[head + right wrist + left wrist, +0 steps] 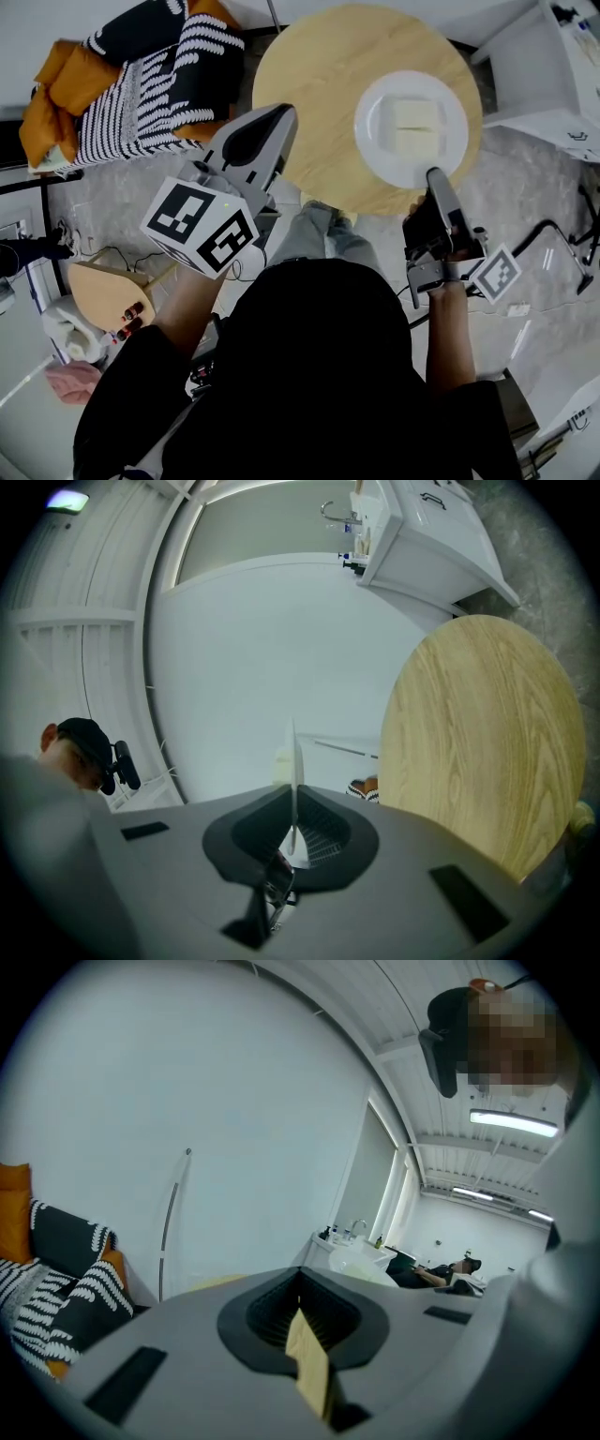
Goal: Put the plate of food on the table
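Observation:
A white plate (373, 141) with pale blocks of food (415, 127) hangs over the near right part of the round wooden table (319, 84). My right gripper (434, 173) is shut on the plate's near rim. In the right gripper view the plate (293, 761) shows edge-on between the jaws, with the table (478, 742) off to one side and apart from it. My left gripper (284, 114) is raised beside the table's left edge and holds nothing. In its own view the left gripper (302, 1312) has its jaws close together, with only a thin tan slit between them.
A sofa with orange and black-and-white striped cushions (141, 75) stands left of the table. A white cabinet (553, 75) is at the far right. A small wooden stool (103, 291) and cables lie on the floor at the left. Another person (80, 752) stands nearby.

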